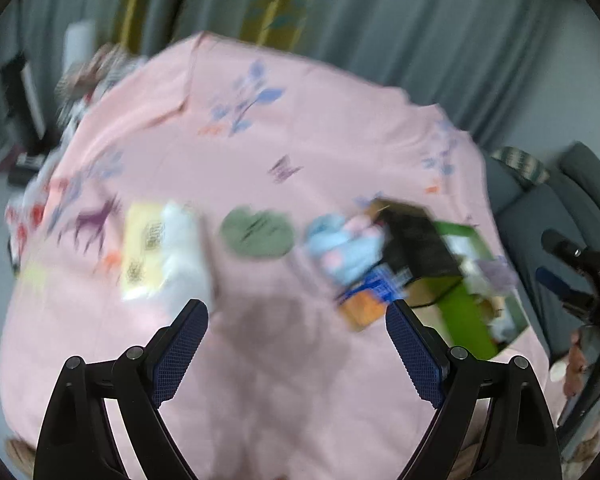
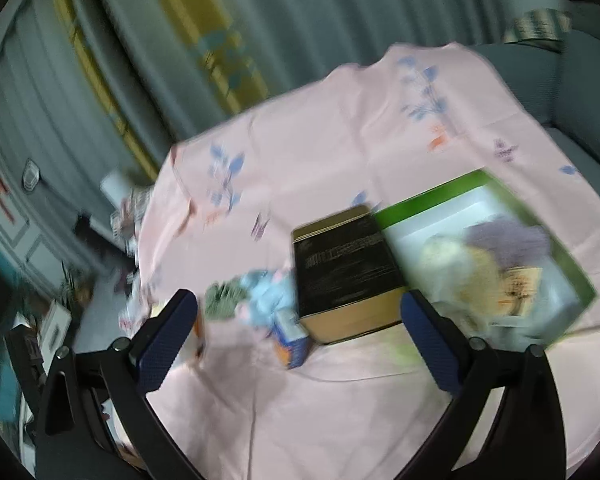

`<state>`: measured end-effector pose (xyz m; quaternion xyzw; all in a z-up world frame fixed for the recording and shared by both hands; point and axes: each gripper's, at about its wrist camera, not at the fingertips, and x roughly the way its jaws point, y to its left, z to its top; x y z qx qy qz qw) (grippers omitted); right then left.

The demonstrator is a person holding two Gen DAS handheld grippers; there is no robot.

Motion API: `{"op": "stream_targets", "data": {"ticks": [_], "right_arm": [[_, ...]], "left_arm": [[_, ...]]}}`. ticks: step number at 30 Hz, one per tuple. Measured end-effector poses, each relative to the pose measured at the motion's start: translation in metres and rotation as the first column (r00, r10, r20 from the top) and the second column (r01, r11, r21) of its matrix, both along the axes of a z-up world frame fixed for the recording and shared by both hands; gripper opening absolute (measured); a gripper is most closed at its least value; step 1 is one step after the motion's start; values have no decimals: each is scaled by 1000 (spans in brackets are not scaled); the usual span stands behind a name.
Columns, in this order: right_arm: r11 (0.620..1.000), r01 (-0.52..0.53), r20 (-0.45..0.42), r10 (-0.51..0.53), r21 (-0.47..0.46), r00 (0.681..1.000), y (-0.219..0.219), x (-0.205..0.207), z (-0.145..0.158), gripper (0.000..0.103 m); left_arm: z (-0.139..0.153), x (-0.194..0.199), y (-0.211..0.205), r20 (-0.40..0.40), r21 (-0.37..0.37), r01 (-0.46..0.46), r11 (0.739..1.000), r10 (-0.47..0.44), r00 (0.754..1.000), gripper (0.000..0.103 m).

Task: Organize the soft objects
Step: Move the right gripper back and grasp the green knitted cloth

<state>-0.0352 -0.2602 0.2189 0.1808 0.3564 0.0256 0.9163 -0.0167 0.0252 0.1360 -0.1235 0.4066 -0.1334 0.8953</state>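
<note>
- Covering the whole work surface: one pink cloth [image 1: 260, 128] printed with blue sprigs and small animals; both views are motion-blurred.
- Left gripper [image 1: 297, 322]: one, jaws spread wide, nothing between them, above bare cloth.
- Right gripper [image 2: 299, 314]: one, jaws spread wide and empty, above the cloth with the boxes seen between its fingers.
- Green tray [image 2: 496, 248]: one, on the right of the cloth, long axis running away at a slant; it holds at least three blurred soft items, purple, pale and yellowish.
- Black-and-tan box [image 2: 346, 270]: one, touching the tray's left edge, long axis parallel to it.
- Blue-and-pink soft toy [image 1: 340, 250]: one, just left of the box.
- Blue-and-orange carton [image 2: 292, 338]: one, in front of the toy.
- Olive round pad [image 1: 256, 232]: one, flat, mid-cloth.
- Yellow-and-white soft bundle [image 1: 162, 248]: one, leftmost, long axis front to back.
</note>
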Motion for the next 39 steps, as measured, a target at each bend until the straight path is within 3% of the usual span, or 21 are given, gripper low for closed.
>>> {"op": "stream_targets", "data": {"ticks": [3,7,12,18,23,26,28,30,31,35,39], "right_arm": [[995,-76,-77,71,-65,995,42,38,-13,94],[977,-194,-160,179,-85,971,91,82,-29,82],[955,-293,-286,269,-44,920,148,144,-69,82],[941,-311,-436,226,-133,871,192,204,-128,79],[932,-314,-497,189,-182,847,202,228,-162,78],[933,-319,-536,185,-167,824,201,233,-179,70],[919,-328,-511,179,-218,841,204,230,-178,58],[916,-351,-504,213,-195,837,206,227,-177,19],[923,-347,-502,224,-165,835,204,226,-175,14],[933,-342,-456,258,-109,852,199,212,-150,9],[937,-337,-357,284,-95,890,182,172,-102,9]], "left_arm": [[-30,12,19,-46,5,-55,998,55,997,91],[-58,23,35,-91,-2,-86,996,86,992,91],[-68,22,51,-109,-34,-113,993,108,988,91],[-69,23,65,-125,-59,-146,988,138,983,91],[-70,24,69,-137,-61,-162,985,152,979,91],[-69,23,68,-137,-61,-156,986,147,980,91],[-69,23,67,-135,-61,-155,986,146,980,91],[-70,23,67,-135,-61,-156,986,146,980,91],[-70,22,67,-134,-60,-156,986,147,980,91],[-70,21,66,-131,-52,-160,986,152,980,91],[-69,20,65,-125,-46,-162,986,156,980,91]]}}
